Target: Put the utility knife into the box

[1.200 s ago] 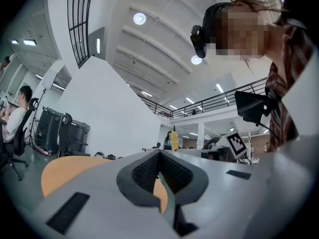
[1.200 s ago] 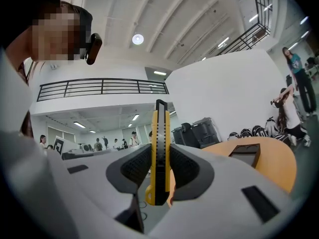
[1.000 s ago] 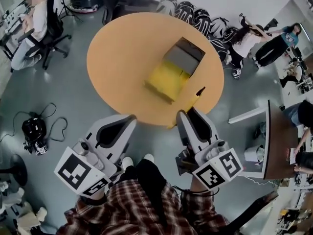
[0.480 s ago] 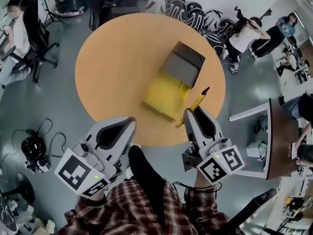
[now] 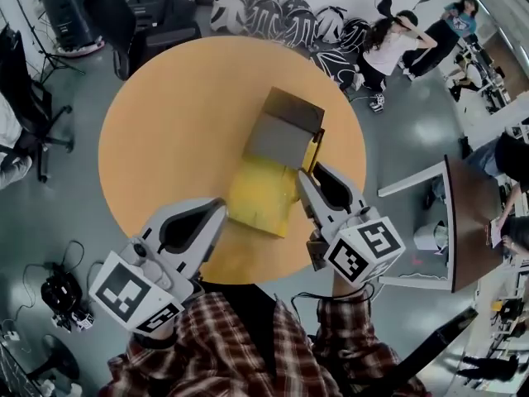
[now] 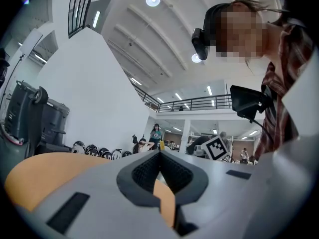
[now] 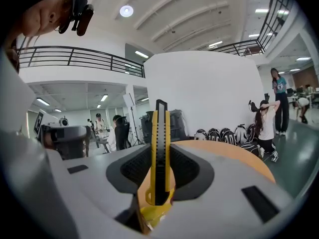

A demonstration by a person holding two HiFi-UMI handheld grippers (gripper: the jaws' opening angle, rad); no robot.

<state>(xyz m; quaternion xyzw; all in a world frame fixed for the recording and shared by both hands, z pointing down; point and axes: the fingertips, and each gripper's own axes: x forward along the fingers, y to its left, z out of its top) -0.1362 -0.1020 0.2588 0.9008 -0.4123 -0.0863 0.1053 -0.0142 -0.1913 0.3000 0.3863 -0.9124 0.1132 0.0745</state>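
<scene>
An open box [image 5: 275, 160], with a yellow near flap and a grey inside, lies on the round orange table [image 5: 165, 131]. My right gripper [image 5: 312, 172] is shut on the yellow and black utility knife [image 5: 313, 150], which points away from me along the box's right edge. In the right gripper view the utility knife [image 7: 159, 148] stands upright between the jaws, with the box's yellow flap [image 7: 152, 215] just below it. My left gripper [image 5: 216, 208] hangs shut and empty at the table's near edge, left of the box; its pads meet in the left gripper view [image 6: 160, 159].
Helmets [image 5: 273, 11] line the floor beyond the table. A desk [image 5: 463, 222] stands to the right and a black chair [image 5: 25, 98] to the left. A small device with cables [image 5: 62, 296] lies on the floor at lower left. People stand at the far right.
My right gripper has carried the knife forward and left, from off the table's near-right edge to beside the box. The left gripper has stayed shut near the table's edge.
</scene>
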